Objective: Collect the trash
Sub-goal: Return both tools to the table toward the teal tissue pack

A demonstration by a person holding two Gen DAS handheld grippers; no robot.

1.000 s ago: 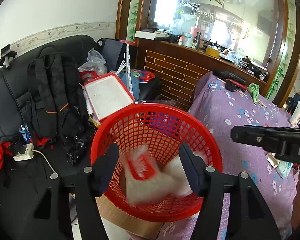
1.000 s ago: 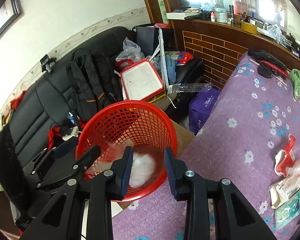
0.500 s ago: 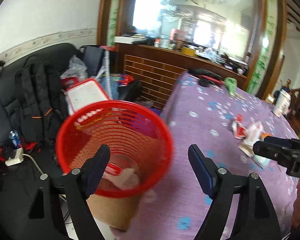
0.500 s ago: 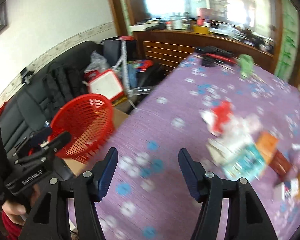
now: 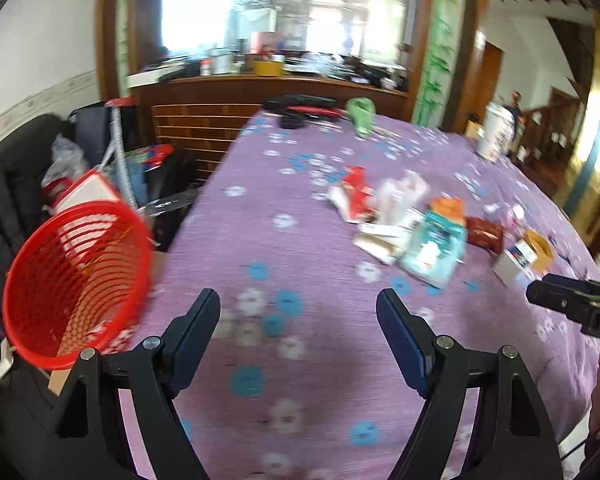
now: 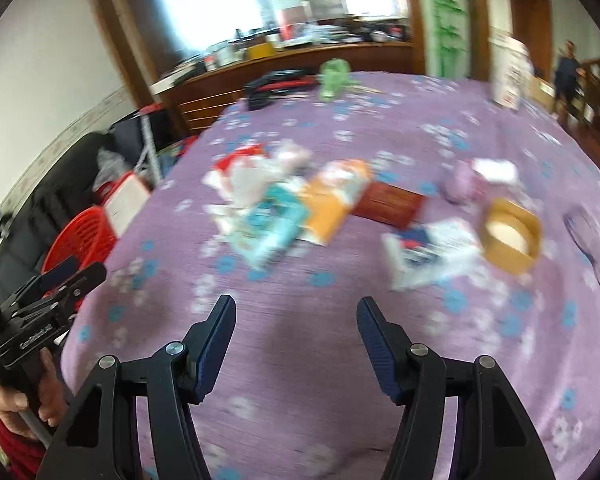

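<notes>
2 empty grippers are held over a purple flowered table (image 5: 300, 248), with litter awaiting collection. The left gripper (image 5: 298, 332) is spread wide with nothing between its jaws; the right gripper (image 6: 296, 336) is likewise wide open and empty. Both are poised low over bare cloth at the near edge, fingers pointed forward towards the trash pile (image 6: 284, 204), which lies well ahead at mid-table: a teal packet (image 6: 268, 224), an orange packet (image 6: 336, 200), a brown wrapper (image 6: 392, 204) and a round tub (image 6: 508, 236) can be made out through motion blur. The red basket (image 5: 68, 280) is seen off the table's left edge, beside the left gripper.

The step in hand is judged to be a reach for the next item. It would be best served if 1 piece at the pile's near edge were singled out, the jaws lowered flat to the cloth on either side of it, and thin packets pinched by a raised edge so the tablecloth is not snagged.
</notes>
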